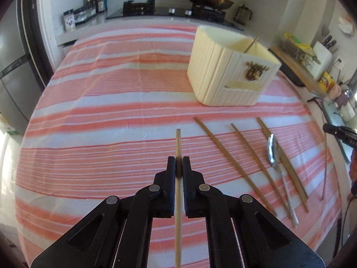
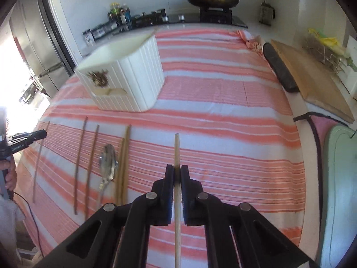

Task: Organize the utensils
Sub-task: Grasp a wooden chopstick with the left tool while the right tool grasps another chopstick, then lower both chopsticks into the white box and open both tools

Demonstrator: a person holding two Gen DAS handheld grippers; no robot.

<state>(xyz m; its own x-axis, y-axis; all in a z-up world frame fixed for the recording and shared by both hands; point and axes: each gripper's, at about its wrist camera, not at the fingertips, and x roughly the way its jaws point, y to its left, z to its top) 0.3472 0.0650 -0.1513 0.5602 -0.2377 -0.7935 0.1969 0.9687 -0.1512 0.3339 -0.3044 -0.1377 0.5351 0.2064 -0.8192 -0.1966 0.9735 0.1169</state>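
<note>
My left gripper is shut on a pale wooden chopstick, held above the striped tablecloth. My right gripper is shut on another pale chopstick. A cream ribbed utensil box stands ahead to the right in the left wrist view, with one chopstick leaning inside. In the right wrist view the box is ahead to the left. Several brown chopsticks and a metal spoon lie on the cloth. They also show in the right wrist view: chopsticks and spoon.
A wooden cutting board and a dark roll lie at the table's right edge. A stove with a pan and bottles stand on the counter behind. A green board lies at the right.
</note>
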